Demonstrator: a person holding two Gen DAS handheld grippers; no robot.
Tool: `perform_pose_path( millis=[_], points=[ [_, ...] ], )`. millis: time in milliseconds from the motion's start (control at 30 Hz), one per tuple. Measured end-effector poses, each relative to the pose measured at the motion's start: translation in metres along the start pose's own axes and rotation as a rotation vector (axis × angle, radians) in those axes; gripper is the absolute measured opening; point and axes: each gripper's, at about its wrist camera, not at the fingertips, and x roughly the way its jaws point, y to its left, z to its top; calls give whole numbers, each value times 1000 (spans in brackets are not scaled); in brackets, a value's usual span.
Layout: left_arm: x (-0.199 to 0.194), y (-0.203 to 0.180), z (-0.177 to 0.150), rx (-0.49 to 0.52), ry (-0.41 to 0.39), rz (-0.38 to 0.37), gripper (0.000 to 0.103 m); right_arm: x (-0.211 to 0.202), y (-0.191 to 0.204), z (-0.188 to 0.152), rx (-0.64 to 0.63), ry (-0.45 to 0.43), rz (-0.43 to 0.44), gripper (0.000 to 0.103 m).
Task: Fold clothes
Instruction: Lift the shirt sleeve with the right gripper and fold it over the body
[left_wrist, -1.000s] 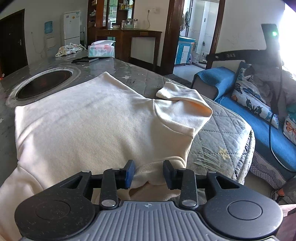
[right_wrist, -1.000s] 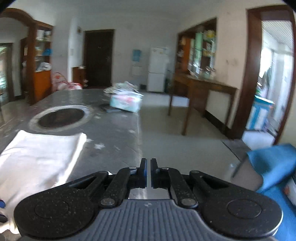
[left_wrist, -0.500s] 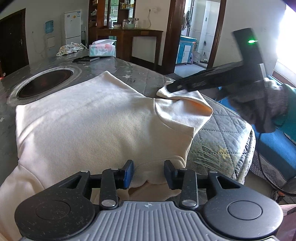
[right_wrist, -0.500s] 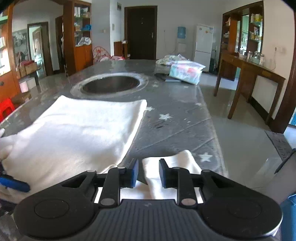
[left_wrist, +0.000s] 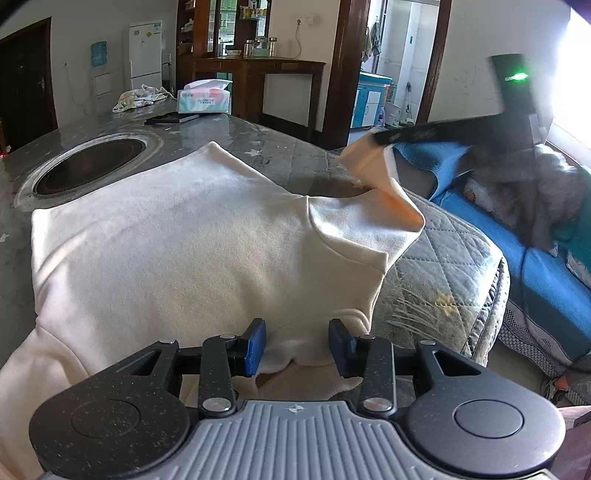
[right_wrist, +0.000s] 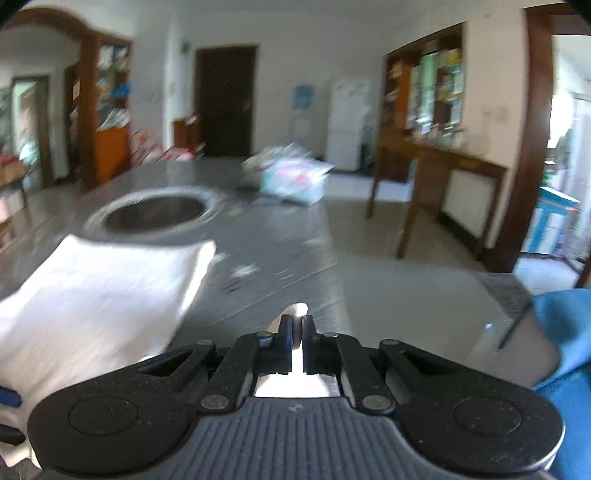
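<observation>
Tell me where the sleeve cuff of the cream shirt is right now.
In the left wrist view the sleeve cuff hangs lifted at upper right, pinched in the right gripper, above the quilted mat beside the blue sofa.

The right gripper (right_wrist: 295, 328) now has its jaws closed on the sleeve cuff (left_wrist: 364, 157) of the cream sweatshirt (left_wrist: 184, 240); half a second ago they stood parted around it, and a second ago the gripper was clear of the table altogether. The cuff, previously lying flat on the quilted mat (left_wrist: 443, 266), is now raised off it, the sleeve (left_wrist: 373, 221) rising steeply from the shoulder seam. In the right wrist view only a sliver of pale cloth shows between the fingers (the picture is motion-blurred), and the camera sits higher than before.
</observation>
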Motion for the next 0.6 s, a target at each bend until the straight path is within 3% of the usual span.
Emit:
perform_pose_path(
  millis=[167,333,433,600],
  points=[
    [-1,-1,-1,10,2,0,42,-32,-43,-9,79,-34,-122,4],
    [-2,-2,-2,23,6,-1,43,-21,-79,-42,184,104,-176,9],
    [-2,-2,-3,22,9,-2,43,-18,-83,-53,204,125,-217,11],
    [-4,-2,-3,16,12,0,44,-7,-60,-48,159,139,-143,12]
  ],
)
